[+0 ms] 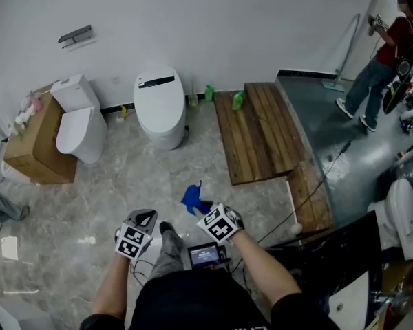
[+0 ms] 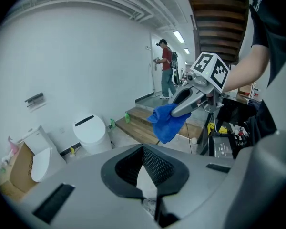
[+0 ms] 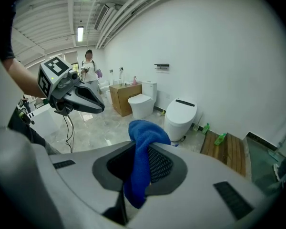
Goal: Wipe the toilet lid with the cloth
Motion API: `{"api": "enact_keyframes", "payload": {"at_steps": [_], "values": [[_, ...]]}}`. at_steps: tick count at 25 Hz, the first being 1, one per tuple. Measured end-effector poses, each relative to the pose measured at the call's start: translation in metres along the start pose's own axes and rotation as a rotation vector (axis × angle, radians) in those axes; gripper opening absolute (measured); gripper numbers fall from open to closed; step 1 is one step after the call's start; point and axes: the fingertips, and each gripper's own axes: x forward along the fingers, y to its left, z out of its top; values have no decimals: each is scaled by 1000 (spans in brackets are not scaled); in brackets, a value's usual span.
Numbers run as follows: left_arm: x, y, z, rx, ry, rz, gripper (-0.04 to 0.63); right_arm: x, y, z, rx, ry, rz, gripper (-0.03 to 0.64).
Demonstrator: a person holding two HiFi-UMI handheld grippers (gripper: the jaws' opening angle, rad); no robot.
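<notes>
Holding both grippers low over the pale stone floor (image 1: pixel 89 205), I face the white toilet (image 1: pixel 162 119) against the far wall, its lid (image 1: pixel 157 91) down and well apart from my hands. My right gripper (image 1: pixel 204 209) has its fingers pinching the blue cloth (image 1: pixel 193 198), which bunches above them and hangs down between them. My left gripper (image 1: pixel 146 217) carries nothing, its fingers pressed together. A second toilet (image 1: pixel 79 126) stands to the left, just beside a cardboard box (image 1: pixel 34 146). To the right of the first toilet lies a wooden platform (image 1: pixel 258 133) with a green bottle (image 1: pixel 237 100) at its far end, and a person (image 1: pixel 382 67) stands at the far right by the wall.
</notes>
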Motion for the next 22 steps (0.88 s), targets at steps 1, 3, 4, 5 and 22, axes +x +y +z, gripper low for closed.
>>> {"api": "enact_keyframes", "payload": {"at_steps": [1, 3, 4, 5, 22], "values": [[7, 7, 2, 3, 0, -8, 11, 6, -5, 2, 6, 5, -3, 57], [21, 25, 6, 6, -4, -26, 11, 20, -18, 8, 19, 18, -14, 57], [28, 36, 8, 6, -8, -36, 11, 27, -26, 13, 27, 27, -22, 57], [35, 49, 11, 7, -11, -45, 11, 35, -34, 19, 35, 33, -31, 57], [113, 268, 30, -5, -19, -138, 11, 157, -138, 150, 149, 53, -151, 57]]}}
